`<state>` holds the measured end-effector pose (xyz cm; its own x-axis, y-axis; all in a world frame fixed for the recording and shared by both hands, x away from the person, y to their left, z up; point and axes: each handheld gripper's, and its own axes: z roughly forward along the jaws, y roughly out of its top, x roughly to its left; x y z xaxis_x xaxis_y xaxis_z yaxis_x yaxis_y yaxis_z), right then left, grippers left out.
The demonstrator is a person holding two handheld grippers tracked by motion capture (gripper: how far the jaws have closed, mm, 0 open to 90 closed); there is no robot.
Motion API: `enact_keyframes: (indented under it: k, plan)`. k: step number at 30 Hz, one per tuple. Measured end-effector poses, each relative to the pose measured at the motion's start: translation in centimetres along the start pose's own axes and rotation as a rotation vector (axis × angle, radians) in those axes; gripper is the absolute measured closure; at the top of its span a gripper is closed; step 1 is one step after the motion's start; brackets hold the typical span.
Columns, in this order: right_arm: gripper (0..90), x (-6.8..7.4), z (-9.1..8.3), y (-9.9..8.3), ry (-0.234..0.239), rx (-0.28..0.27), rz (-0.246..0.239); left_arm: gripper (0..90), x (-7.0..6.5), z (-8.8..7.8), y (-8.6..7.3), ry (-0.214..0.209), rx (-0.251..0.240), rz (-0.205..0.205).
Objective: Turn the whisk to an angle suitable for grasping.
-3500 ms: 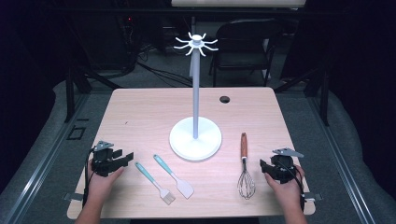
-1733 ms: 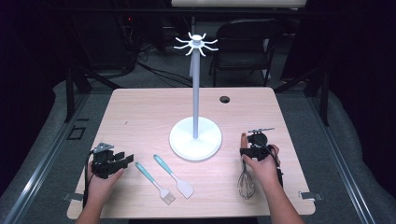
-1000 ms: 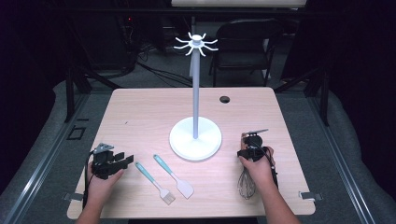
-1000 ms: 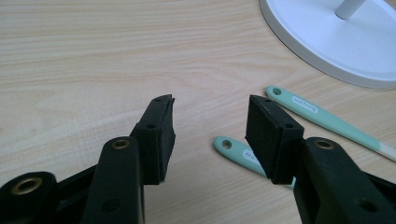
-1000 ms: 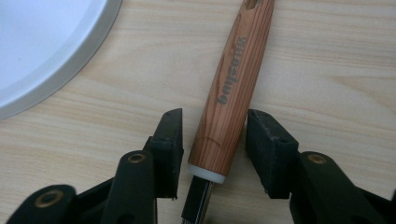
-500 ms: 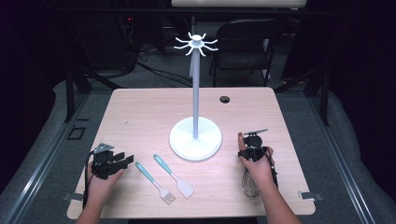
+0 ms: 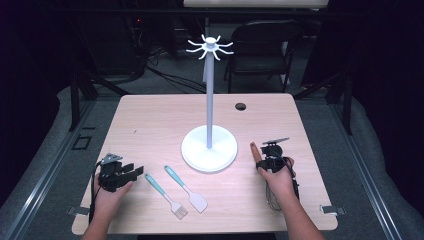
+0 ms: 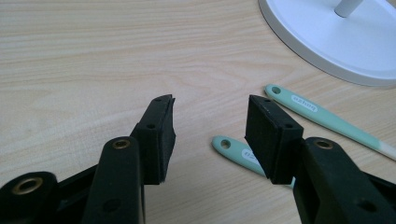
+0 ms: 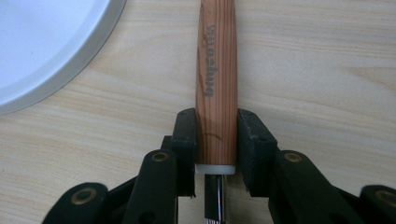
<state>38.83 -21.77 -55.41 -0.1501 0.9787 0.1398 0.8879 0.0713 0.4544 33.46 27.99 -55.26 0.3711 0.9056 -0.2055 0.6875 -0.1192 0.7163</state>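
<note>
Work in hand: we take the whisk off the table with the right gripper; we judge the hook stand to be its destination.
Whisk position: it lies flat on the table, right of the stand's round base, under our right hand.
Long axis: the wooden handle runs straight ahead between the right jaws, in line with the gripper; its far tip points away from us, the wire head lies back toward the table's near edge.
Right gripper state: the jaws have just been closing, with the handle between them; both pads now sit against the handle's lower end, just above the white collar. We read this as a pinch on the handle.
Left gripper state: jaws spread, nothing between them, resting low at the table's left.
Nearer hand: the right; the left is well apart, beside the teal brush and teal spatula.
Coming move: a straight lift, we judge, since grip and axis align.
</note>
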Motion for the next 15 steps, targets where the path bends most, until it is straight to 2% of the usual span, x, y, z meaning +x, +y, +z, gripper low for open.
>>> enact_keyframes:
  k: [10,14,15]
  plan:
    - [70.5,0.23,-0.43,0.43,0.0,0.019,-0.025,52.1,-0.14,-0.02,0.02,-0.008,-0.011,-0.005]
    - [70.5,0.33,-0.68,0.4,0.01,0.007,-0.033,52.2,-0.33,0.0,0.06,-0.018,-0.013,-0.001]
    - [70.5,0.37,-0.63,0.33,0.014,-0.012,-0.022,52.2,-0.39,-0.02,0.1,-0.017,-0.011,0.002]
